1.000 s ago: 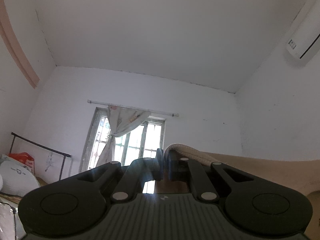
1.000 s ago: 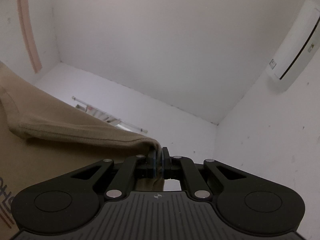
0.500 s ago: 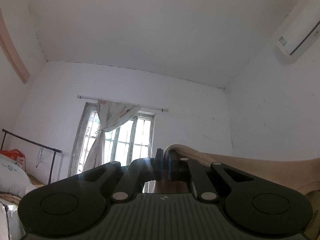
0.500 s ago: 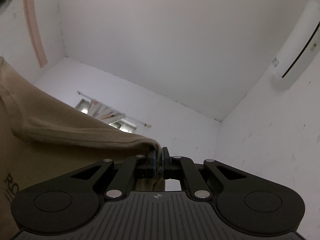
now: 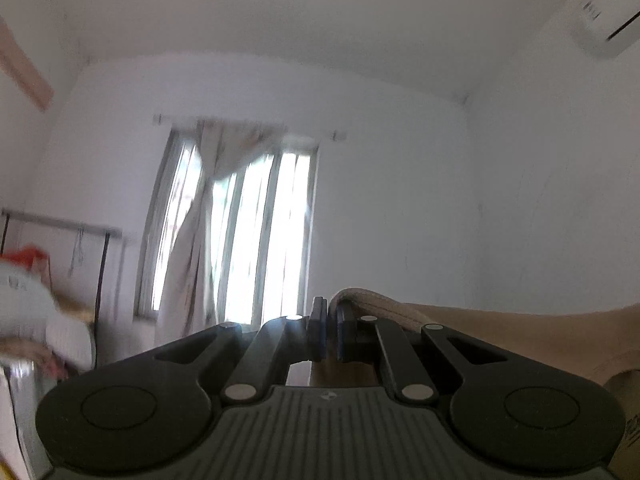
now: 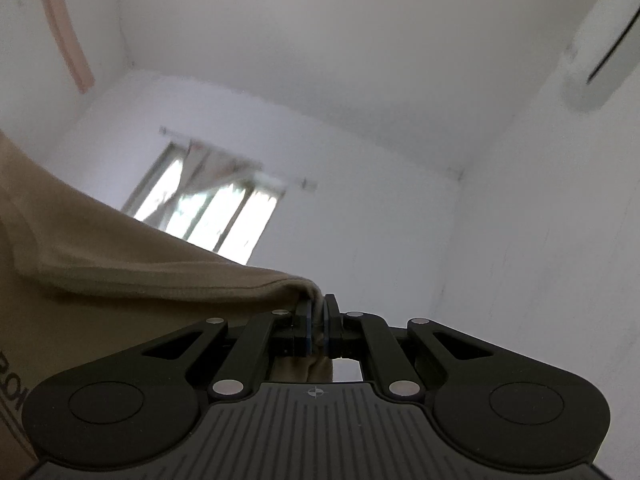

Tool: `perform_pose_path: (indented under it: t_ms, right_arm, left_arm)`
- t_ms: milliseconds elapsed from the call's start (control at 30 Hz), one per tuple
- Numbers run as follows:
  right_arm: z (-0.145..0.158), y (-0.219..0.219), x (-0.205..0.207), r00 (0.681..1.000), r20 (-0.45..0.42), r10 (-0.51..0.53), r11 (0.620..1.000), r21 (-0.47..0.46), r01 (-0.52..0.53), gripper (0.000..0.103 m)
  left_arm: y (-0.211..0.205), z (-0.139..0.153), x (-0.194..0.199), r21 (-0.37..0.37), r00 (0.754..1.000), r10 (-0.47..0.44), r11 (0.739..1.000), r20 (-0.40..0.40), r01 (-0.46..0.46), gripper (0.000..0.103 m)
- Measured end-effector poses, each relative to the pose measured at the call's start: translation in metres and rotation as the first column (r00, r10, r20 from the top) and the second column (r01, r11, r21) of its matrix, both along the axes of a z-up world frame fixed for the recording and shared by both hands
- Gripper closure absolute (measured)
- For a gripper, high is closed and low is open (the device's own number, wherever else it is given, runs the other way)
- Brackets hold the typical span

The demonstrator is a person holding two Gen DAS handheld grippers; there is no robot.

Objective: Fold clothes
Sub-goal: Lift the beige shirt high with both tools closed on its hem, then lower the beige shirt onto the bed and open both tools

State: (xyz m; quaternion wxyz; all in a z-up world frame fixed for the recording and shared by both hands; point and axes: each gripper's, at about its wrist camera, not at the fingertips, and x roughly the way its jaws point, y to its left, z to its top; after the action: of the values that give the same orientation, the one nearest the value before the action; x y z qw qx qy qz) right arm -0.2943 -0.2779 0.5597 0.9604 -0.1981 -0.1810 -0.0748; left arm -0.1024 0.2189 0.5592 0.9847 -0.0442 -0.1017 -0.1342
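Right now both of your grippers point up toward the window (image 5: 236,236), and each has a pinch of the same tan T-shirt (image 6: 120,276). Your left gripper (image 5: 328,334) is clenched on a ribbed edge of the shirt, which bunches just right of its fingers (image 5: 319,328) and runs off low to the right of the window. Your right gripper (image 6: 317,330) is clamped on a hemmed edge; the cloth shows between its fingers (image 6: 332,328) and spreads away to the left, covering the lower left corner of the window in that view. Dark printed lettering shows on the shirt at the far left edge, too cropped to read. Left of the window stands a clothes rail (image 5: 60,224) with blurred white and orange bundles below it. High on the wall right of the window hangs an air conditioner (image 5: 604,20).
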Motion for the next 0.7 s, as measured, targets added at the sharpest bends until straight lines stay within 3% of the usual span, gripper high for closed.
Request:
perform_pose_path:
  t_ms: [167,433,567,700]
  right_arm:
    - [-0.059,-0.01,0.102,0.987,-0.157,0.017,0.998,0.065,-0.007,0.097]
    - [-0.166,-0.001,0.253,0.941,-0.34,-0.009,0.994,0.097,0.044,0.097]
    - [-0.223,0.009,0.322,0.899,-0.438,-0.028,0.994,0.082,0.071,0.097]
    - [-0.265,0.013,0.395,0.826,-0.562,-0.055,0.993,0.06,0.106,0.097]
  left_arm:
    - [-0.007,-0.046,0.081,0.011,0.984,0.054,0.999,-0.169,-0.053,0.095]
    - [-0.028,-0.145,0.215,0.094,0.909,0.144,0.989,-0.392,-0.117,0.095]
    - [-0.04,-0.192,0.261,0.116,0.863,0.189,0.982,-0.468,-0.152,0.095]
    - [-0.061,-0.239,0.295,0.15,0.811,0.222,0.975,-0.541,-0.166,0.095]
